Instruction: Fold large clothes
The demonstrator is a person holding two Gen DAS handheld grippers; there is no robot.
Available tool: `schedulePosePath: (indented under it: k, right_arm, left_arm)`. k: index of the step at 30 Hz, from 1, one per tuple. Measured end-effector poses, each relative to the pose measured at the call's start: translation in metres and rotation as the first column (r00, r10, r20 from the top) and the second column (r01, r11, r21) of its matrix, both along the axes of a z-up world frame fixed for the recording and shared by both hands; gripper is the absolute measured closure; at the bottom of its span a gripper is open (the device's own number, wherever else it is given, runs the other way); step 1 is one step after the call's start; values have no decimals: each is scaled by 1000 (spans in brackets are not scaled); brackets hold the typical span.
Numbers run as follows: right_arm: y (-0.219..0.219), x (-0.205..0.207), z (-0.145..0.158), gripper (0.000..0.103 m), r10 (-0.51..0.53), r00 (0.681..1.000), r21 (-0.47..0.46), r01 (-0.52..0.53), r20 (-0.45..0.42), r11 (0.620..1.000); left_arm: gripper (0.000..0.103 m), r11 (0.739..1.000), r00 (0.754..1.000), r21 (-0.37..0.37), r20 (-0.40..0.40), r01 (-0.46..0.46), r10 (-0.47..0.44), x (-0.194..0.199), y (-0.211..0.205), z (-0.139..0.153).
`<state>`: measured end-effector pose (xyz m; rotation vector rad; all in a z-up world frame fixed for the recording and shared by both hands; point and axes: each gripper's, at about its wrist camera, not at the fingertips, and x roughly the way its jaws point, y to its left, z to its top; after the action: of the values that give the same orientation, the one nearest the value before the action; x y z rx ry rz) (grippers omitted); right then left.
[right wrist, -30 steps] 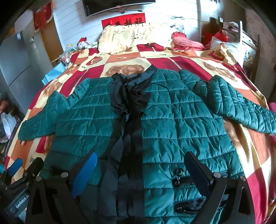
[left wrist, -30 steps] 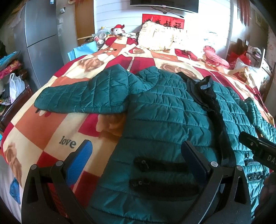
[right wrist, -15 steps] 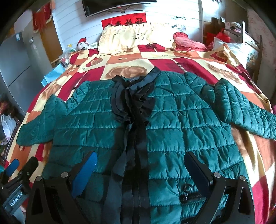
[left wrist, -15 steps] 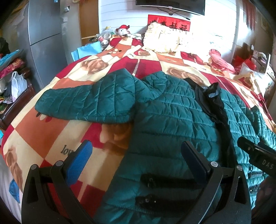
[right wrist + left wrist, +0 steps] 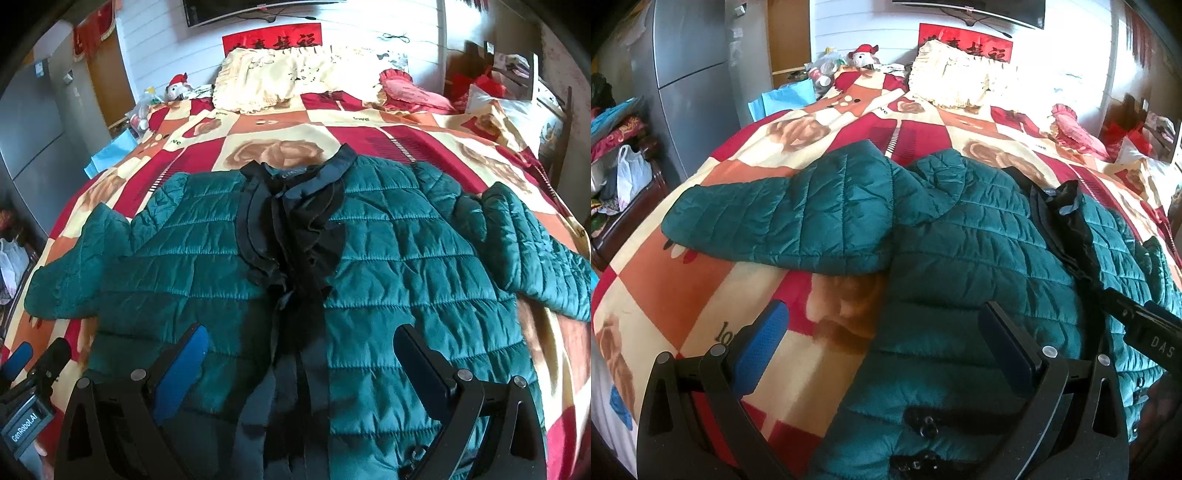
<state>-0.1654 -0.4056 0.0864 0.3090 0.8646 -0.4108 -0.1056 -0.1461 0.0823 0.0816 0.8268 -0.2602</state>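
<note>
A teal quilted jacket [image 5: 388, 266] with a black ruffled front and collar [image 5: 299, 229] lies flat, front up, on the bed, both sleeves spread out. In the left wrist view the jacket [image 5: 960, 266] fills the middle, its left sleeve [image 5: 783, 221] stretched out to the left. My left gripper [image 5: 882, 339] is open and empty, above the jacket's lower left edge. My right gripper [image 5: 299, 358] is open and empty, above the jacket's lower front. The right sleeve [image 5: 535, 254] lies at the right.
The bed has a red, orange and cream checked blanket [image 5: 280, 129] with pillows [image 5: 280, 77] at the head. A grey fridge [image 5: 694, 74] and a cluttered shelf [image 5: 617, 155] stand left of the bed. A chair with bags [image 5: 517, 85] stands right.
Both grippers have moved forward over the jacket toward the head of the bed; the pockets have slid down the frame. The jacket lies unchanged and both grippers stay open.
</note>
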Motion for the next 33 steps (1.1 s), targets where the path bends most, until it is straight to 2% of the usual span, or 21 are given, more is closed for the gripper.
schedulePosePath:
  k: [11,17,24,29,33]
  right_arm:
    - [-8,24,-15,3,-12,1000,10,12,-9,1000]
    - [-3,34,-22,3,-3,1000,-40,3,-19,999]
    - [-10,45,-28,3,-34,999,-46,33,-16,998]
    - [-13,44,-31,3,-42,999,-31,41,-24,999]
    - [-13,41,-33,3,-38,999,-17,37,-25,999]
  left_arm:
    - [0,999,999,11,-16,-43,43,25,12,-8]
    - [0,997,997,13,-22,-74,75,40,25,-12]
    - [0,993,992,6,-39,-122,122,60,48,-18]
    - [0,975,973,-20,-70,-222,220,91,97,-21]
    - [0,938,937,-41,-88,-343,339,122,145,-24]
